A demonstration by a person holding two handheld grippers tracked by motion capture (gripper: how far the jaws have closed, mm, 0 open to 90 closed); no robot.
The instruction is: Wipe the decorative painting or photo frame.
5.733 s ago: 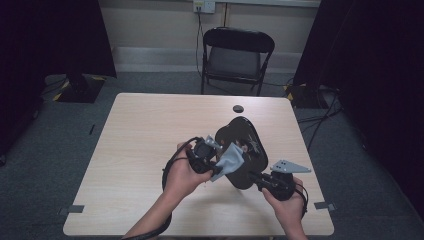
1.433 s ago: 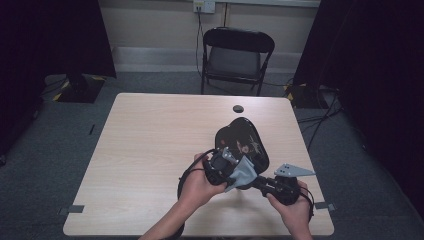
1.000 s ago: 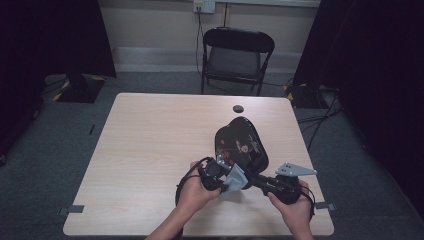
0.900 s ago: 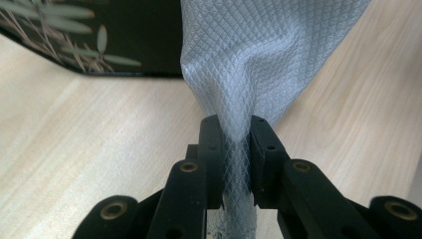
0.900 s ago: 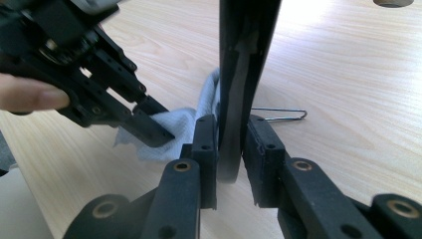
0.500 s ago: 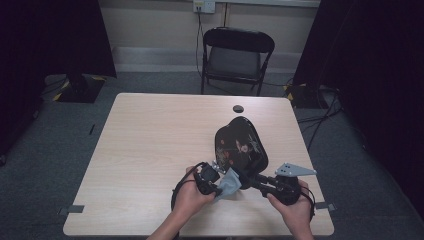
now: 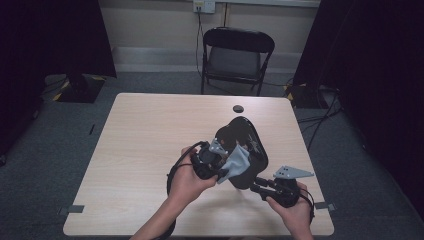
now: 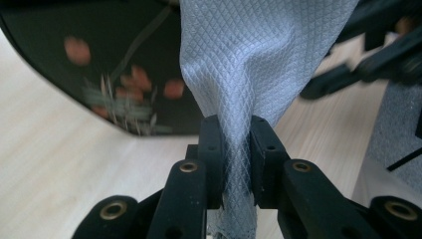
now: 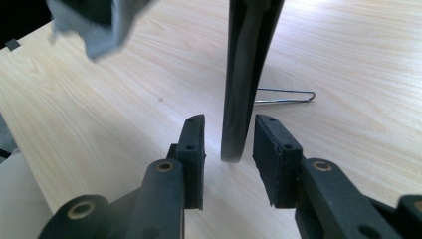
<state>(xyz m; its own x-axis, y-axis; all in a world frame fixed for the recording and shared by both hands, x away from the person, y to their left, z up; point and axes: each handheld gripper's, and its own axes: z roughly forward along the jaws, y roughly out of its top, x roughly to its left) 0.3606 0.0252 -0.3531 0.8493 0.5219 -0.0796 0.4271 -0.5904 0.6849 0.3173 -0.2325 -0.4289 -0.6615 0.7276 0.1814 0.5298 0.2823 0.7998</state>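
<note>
A black oval plate [image 7: 246, 142] with a flower pattern stands on edge on the table [image 7: 140, 135]. My left gripper [image 7: 220, 165] is shut on a grey-blue cloth [image 7: 235, 162], which lies against the plate's face. In the left gripper view the cloth [image 8: 259, 59] rises out of the gripper [image 8: 234, 134] in front of the plate [image 8: 99, 64]. My right gripper [image 7: 260, 187] is at the plate's lower edge. Its jaws have just been opening. The thin plate edge [image 9: 239, 99] stands between the open gripper [image 9: 226, 134] with a gap on each side.
A wire stand [image 9: 283, 94] lies on the table behind the plate. A small black disc [image 7: 238, 108] sits near the far edge. A folding chair [image 7: 237, 55] stands beyond the table. The left half of the table is bare wood.
My left hand has lifted the cloth up and onto the plate's face. The right hand has kept its place at the plate's lower edge.
</note>
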